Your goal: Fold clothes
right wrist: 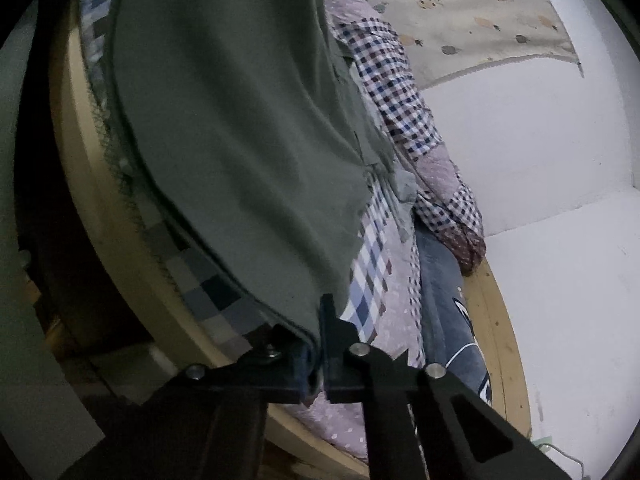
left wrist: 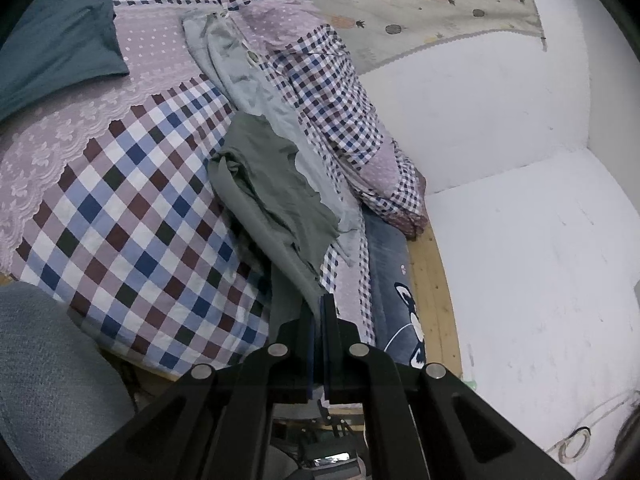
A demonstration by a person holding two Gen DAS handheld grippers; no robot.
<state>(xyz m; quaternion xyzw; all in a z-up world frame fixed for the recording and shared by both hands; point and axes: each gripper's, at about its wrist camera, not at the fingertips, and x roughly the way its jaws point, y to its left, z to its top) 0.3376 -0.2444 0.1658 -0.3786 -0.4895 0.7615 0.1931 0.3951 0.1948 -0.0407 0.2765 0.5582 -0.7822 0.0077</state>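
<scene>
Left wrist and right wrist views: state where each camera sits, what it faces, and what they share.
Left wrist: rides the left claw, looking along it across the checkered bedspread; claw shut on the green garment.
Right wrist: rides the right claw, garment filling its view.
Shared: garment, wooden bed frame, white wall, pineapple-print cloth.

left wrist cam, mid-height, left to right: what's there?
Checked quilt → dark green garment → rolled checked blanket → white wall.
</scene>
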